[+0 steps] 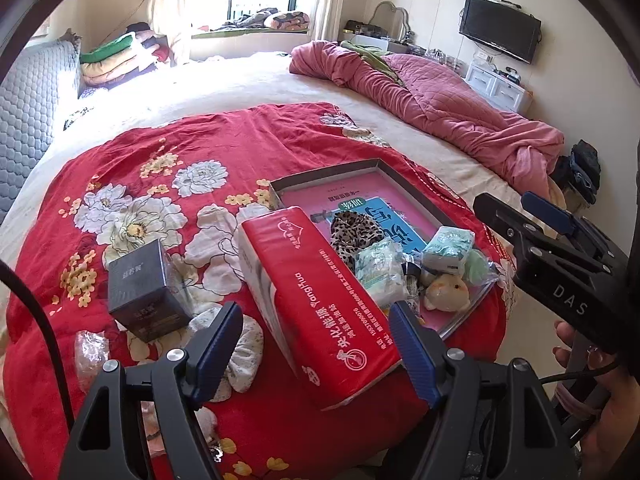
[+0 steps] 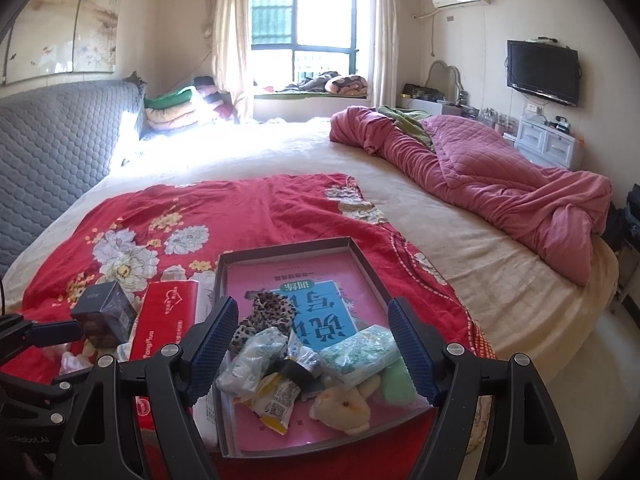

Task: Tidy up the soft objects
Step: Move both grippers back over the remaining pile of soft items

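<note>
A shallow grey tray [image 1: 332,168] [image 2: 280,246] lined with a pink book lies on the red floral cloth [image 1: 200,140]. In it are a leopard scrunchie [image 2: 268,316], two tissue packets [image 2: 248,364] [image 2: 360,352], a plush toy [image 2: 344,404] and a green soft piece [image 2: 396,384]. My right gripper [image 2: 312,340] hangs open above them, holding nothing. A red tissue pack [image 1: 316,300] [image 2: 168,320] lies along the tray's left side. My left gripper [image 1: 316,344] stands open over its near end, pads apart from it. A white floral scrunchie [image 1: 244,356] lies by the left finger.
A black box [image 1: 144,288] [image 2: 106,312] and a plastic-wrapped item [image 1: 90,356] sit left of the pack. A rumpled pink quilt [image 2: 500,184] lies along the bed's right side, with a grey headboard [image 2: 52,152] on the left. A hand [image 1: 600,380] holds the right gripper's handle.
</note>
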`<action>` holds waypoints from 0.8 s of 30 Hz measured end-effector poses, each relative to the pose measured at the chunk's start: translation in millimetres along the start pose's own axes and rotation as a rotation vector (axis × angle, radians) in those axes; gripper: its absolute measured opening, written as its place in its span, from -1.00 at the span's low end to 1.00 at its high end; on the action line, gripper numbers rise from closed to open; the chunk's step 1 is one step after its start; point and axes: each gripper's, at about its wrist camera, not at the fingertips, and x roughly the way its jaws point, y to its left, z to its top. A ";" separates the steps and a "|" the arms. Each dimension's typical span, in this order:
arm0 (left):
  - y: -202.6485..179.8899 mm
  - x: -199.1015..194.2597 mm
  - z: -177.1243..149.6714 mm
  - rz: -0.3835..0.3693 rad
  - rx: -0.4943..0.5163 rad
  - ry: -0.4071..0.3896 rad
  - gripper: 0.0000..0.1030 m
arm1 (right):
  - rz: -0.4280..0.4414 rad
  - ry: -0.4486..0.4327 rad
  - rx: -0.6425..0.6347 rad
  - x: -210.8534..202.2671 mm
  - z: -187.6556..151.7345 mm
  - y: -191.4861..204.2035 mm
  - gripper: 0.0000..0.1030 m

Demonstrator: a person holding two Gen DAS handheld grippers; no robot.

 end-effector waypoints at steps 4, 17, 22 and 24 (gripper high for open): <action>12.9 -11.6 -1.6 0.020 -0.020 -0.009 0.45 | 0.027 -0.009 -0.021 -7.8 4.6 14.9 0.52; 45.7 -45.6 -10.9 0.067 -0.065 -0.039 0.48 | 0.146 -0.017 -0.056 -27.5 11.4 59.0 0.52; 58.8 -56.5 -15.8 0.092 -0.086 -0.046 0.48 | 0.189 -0.023 -0.084 -34.4 11.7 77.5 0.52; 64.1 -60.3 -17.7 0.104 -0.093 -0.047 0.48 | 0.206 -0.025 -0.093 -37.2 12.4 83.8 0.52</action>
